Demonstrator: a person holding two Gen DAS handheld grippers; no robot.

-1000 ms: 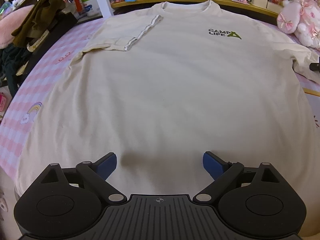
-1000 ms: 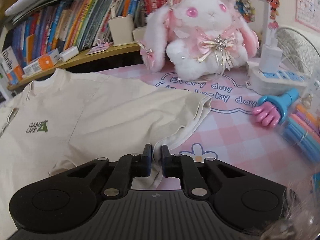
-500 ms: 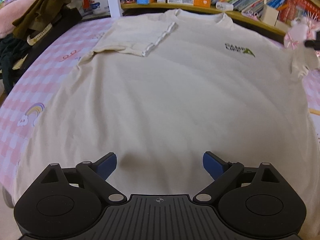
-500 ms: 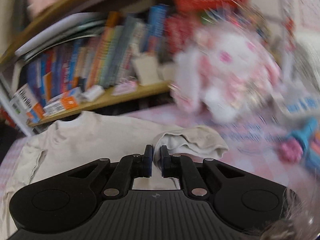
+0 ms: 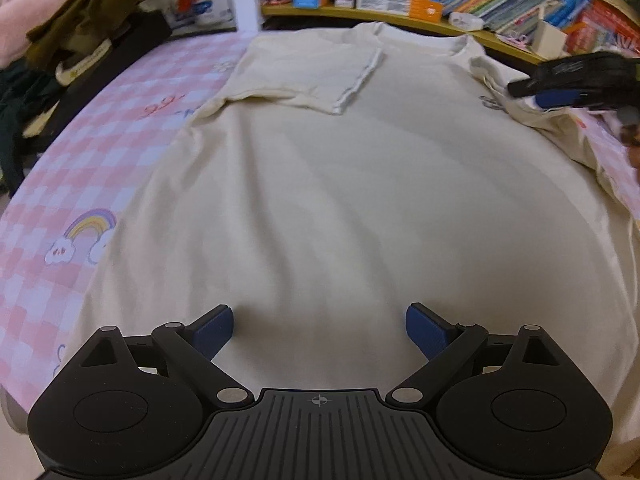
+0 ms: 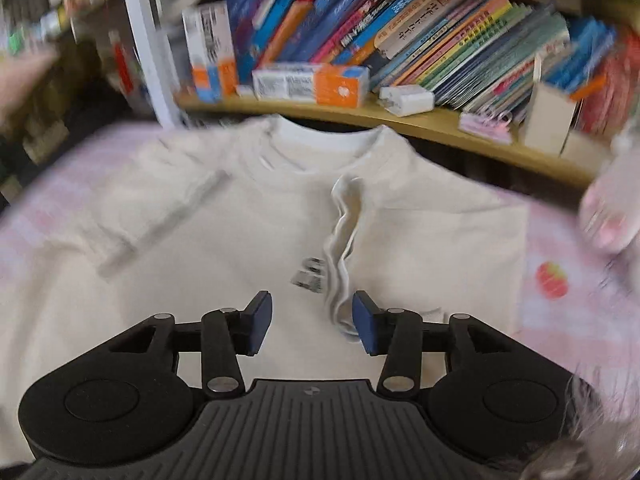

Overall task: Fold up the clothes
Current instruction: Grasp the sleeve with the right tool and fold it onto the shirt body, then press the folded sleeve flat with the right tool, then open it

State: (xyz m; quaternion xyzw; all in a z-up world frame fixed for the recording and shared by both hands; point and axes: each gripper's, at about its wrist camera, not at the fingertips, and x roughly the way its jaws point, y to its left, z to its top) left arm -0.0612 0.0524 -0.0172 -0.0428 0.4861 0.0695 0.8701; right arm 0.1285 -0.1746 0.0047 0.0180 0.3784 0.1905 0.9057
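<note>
Now the right tongs [image 6: 312, 318] are opening, dropping the right sleeve [image 6: 344, 240] onto the T-shirt [image 5: 320, 184] spread on the surface, while the wide-open, empty left tongs [image 5: 320, 332] should probably grip the hem next.

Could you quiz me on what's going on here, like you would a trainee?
1. True or false: both sleeves of the T-shirt lie folded in over its chest.
2. The right gripper is: A) clamped on a sleeve, B) opening, with the sleeve hem lying loose between its fingers, C) holding a book.
3. Fill in: the left gripper hovers wide open over the shirt's ______ end.

Key
1. True: the left sleeve and the right sleeve are both turned inward.
2. B.
3. Bottom, the end away from the collar.
</note>
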